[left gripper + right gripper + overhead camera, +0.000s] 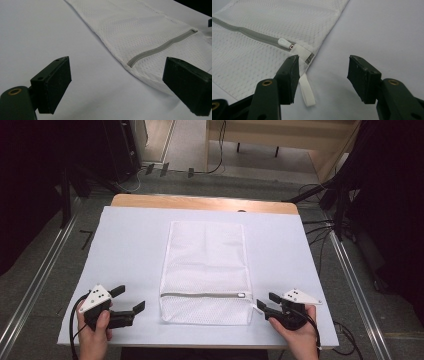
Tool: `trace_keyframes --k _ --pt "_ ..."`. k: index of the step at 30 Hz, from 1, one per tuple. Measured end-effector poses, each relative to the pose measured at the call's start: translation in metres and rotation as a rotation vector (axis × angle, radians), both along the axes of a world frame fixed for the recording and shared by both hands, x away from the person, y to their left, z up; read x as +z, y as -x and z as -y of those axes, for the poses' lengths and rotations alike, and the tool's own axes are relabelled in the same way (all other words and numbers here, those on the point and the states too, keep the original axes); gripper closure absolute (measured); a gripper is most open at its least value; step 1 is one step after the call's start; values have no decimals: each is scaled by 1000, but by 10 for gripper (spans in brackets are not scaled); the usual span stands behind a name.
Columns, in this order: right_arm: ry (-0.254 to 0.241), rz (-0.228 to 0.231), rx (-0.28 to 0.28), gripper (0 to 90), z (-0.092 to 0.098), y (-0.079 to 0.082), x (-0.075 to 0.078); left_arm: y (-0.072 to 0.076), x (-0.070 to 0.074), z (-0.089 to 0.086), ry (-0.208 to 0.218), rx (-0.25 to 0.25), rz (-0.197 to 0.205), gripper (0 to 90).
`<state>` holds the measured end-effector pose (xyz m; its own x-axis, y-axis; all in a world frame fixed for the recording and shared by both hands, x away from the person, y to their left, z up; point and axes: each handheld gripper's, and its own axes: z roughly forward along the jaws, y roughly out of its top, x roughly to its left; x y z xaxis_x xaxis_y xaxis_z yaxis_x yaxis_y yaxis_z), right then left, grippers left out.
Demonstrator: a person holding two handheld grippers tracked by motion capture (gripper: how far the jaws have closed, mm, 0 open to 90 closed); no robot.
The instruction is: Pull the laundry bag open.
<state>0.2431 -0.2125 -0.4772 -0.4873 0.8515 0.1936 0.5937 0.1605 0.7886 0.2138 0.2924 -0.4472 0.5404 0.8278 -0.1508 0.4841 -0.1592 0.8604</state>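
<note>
On the left, the left gripper [126, 302] rests low over the white bench [125, 245], its jaws spread wide and holding nothing, just beside the near-left edge of the mesh bag [205, 265]. From the left gripper view, the closed end of the grey zipper [157, 47] sits ahead between the jaws, so this hand looks best placed to pin the fabric there, likely by closing on the bag's hem without bunching the mesh.

The bag lies flat in the middle of the bench, its zipper running across near the person's side and apparently shut, the white zipper pull [285, 42] parked at the right end.

On the right, the right gripper [267, 303] is also parted and empty. A white ribbon loop [306, 91] hangs off the bag's corner beside its left-hand jaw. If opening is the aim, it should shift over the pull or loop, close squarely, and draw along the zipper line rather than upward.
</note>
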Motion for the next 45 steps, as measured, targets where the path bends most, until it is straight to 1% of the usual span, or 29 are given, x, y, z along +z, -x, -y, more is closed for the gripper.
trace_keyframes --k 2,4,5,6,8,10,13,15,17,19,22,25,26,28,29,30,31,32,33,34,36,37,38,39,40,41,42,43,45 --pt "-1 -3 -3 438 -1 0 -1 0 0 2 1 -4 -1 84" --pt "3 -3 6 431 -3 0 -2 1 0 7 -7 -13 1 84" --pt "12 -5 14 433 -6 0 -2 1 0 11 -11 -25 -1 84" --pt "12 -5 14 433 -6 0 -2 1 0 11 -11 -25 -1 84" --pt "8 -21 24 432 -9 -1 -2 0 -1 16 -14 -39 1 84" --pt "10 -19 27 430 -10 -3 -3 0 -2 19 -18 -45 -4 84" --pt "8 -21 28 436 -12 -4 -4 -1 -2 23 3 -54 -7 84" --pt "20 -19 35 439 -13 -4 -4 -1 -2 26 11 -57 -10 84" --pt "19 -22 33 442 -15 -3 -3 -1 -2 31 8 -66 -10 84" --pt "18 -17 39 457 -16 -3 -3 -1 -3 33 2 -71 -10 84" --pt "14 -13 57 472 -20 -3 -2 -2 -3 42 -3 -92 -9 84" --pt "20 -6 62 475 -22 -2 -2 -3 -4 46 4 -99 -11 84" --pt "20 0 62 483 -23 -2 -1 -4 -4 51 13 -106 -13 84" --pt "11 7 61 493 -23 -2 -1 -4 -3 54 15 -110 -15 84" --pt "7 7 60 496 -23 -2 0 -5 -2 62 31 -120 -18 84" --pt "7 7 60 496 -23 -2 0 -5 -2 62 31 -120 -18 84" --pt "1 11 57 502 -23 -2 1 -6 -1 71 34 -130 -22 84" --pt "1 11 57 502 -23 -2 1 -6 -1 71 34 -130 -22 84" --pt "5 14 61 503 -24 -2 1 -7 -1 76 35 -134 -25 84" --pt "7 14 66 503 -25 -2 1 -10 0 86 47 -148 -34 84" --pt "15 14 73 502 -26 -3 0 -12 -1 97 55 -161 -45 84" --pt "15 14 73 502 -26 -3 0 -12 -1 97 55 -161 -45 93" --pt "16 11 70 500 -27 -4 0 -14 -1 102 53 -162 -48 93" --pt "16 9 72 496 -27 -5 -1 -15 -2 108 47 -155 -51 158" --pt "18 1 78 497 -28 -7 -2 -19 -3 119 54 -166 -66 168" --pt "18 1 78 497 -28 -7 -2 -19 -3 119 54 -166 -66 172" --pt "18 -4 79 496 -29 -8 -3 -20 -4 124 63 -174 -73 172" --pt "30 -6 88 496 -30 -9 -4 -22 -6 134 58 -185 -80 185" --pt "37 -8 93 488 -32 -11 -6 -24 -7 144 61 -188 -88 190"
